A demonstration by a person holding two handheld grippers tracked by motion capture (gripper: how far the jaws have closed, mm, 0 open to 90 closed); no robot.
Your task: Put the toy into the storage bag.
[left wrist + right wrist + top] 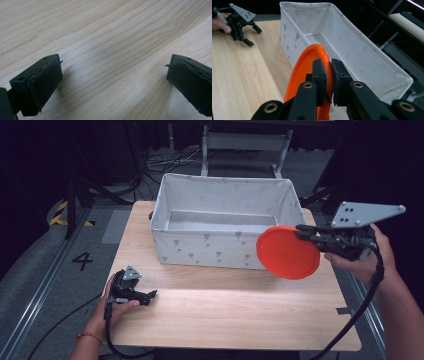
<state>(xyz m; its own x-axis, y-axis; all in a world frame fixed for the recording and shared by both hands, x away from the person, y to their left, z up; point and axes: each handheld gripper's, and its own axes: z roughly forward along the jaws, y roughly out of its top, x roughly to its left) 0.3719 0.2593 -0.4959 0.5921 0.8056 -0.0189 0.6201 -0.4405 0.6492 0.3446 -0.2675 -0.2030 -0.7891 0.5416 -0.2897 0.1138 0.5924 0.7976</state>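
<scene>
High view: right tongs (301,232) pinch the orange plate (287,252) by its rim, holding it on edge above the surface (225,305), just beside the white fabric bin (220,247), probably to drop it in. Left gripper view: left tongs (112,82) spread, idle over bare wood. Right gripper view: pads (320,75) clamp the rim, bin (362,57) open beyond.

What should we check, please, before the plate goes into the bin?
1. Grip: right gripper pinches the orange plate by its rim: ok.
2. Plate lifted off the table: ok.
3. Plate over the bin opening: not ok, it hangs in front of the near right corner.
4. Bin interior free: ok, nothing lies on the visible floor.
5. Left gripper out of the way: ok, it rests open on the table, far from the bin.
6. Plate clears the bin rim in height: cannot tell.
</scene>
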